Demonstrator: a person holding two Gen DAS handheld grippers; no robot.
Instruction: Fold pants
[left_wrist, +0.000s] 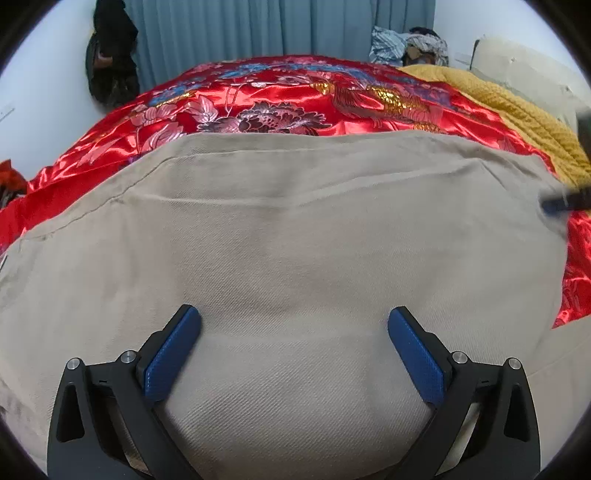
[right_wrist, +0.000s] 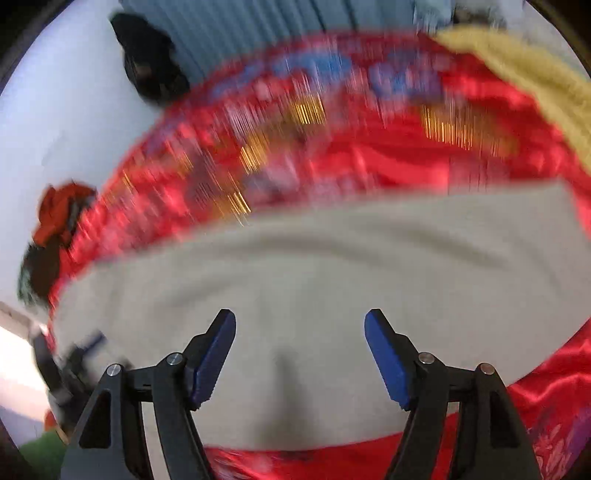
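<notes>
Beige pants (left_wrist: 295, 229) lie spread flat on a red embroidered satin cover (left_wrist: 258, 99). My left gripper (left_wrist: 294, 317) hovers over the middle of the cloth, open, its blue pads wide apart with nothing between them. The right wrist view is smeared by motion. There the pants (right_wrist: 314, 266) show as a pale band across the cover (right_wrist: 332, 162), with a small dark crease under my right gripper (right_wrist: 300, 319). That gripper is open too and grips no cloth. A blurred dark piece of the right gripper (left_wrist: 565, 201) pokes in at the left view's right edge.
A mustard knitted blanket (left_wrist: 517, 107) covers the bed's far right side. Blue curtains (left_wrist: 277, 26) hang behind, with dark clothing (left_wrist: 110, 55) at the far left and a heap of clothes (left_wrist: 410, 46) at the back right. A red garment (right_wrist: 61, 214) lies off the bed's left side.
</notes>
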